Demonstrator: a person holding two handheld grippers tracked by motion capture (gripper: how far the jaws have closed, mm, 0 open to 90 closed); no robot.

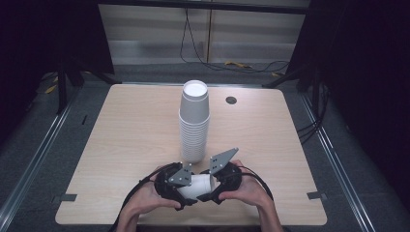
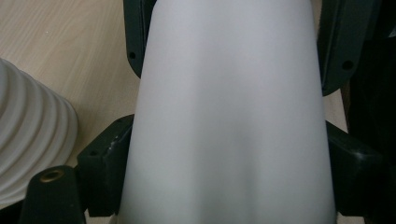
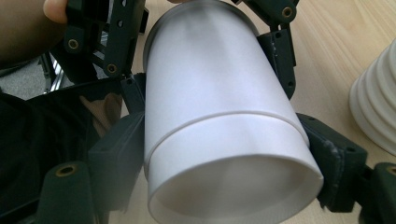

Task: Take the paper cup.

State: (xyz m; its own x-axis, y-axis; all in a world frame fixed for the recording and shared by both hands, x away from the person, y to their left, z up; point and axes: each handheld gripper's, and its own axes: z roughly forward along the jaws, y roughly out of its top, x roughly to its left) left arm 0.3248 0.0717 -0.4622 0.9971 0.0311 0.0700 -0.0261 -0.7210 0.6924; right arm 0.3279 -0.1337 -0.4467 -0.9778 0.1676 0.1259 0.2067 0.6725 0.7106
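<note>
Two nested white paper cups (image 1: 197,186) lie on their side, held low over the table's front edge between both grippers. My left gripper (image 1: 187,191) is shut on the narrow base end of the outer cup (image 2: 229,112). My right gripper (image 1: 211,185) is shut on the wide mouth end, where the inner cup (image 3: 233,154) sticks out past the outer cup's rim. In the right gripper view the open mouth faces the camera, and the left gripper's fingers (image 3: 280,51) clamp the far end. A tall stack of white cups (image 1: 194,121) stands upright just behind the grippers.
The light wooden table (image 1: 125,130) has a small dark round hole (image 1: 231,100) at the back right. The base of the cup stack (image 2: 32,140) is close to the left gripper and also near the right gripper (image 3: 378,102). Dark floor and cables surround the table.
</note>
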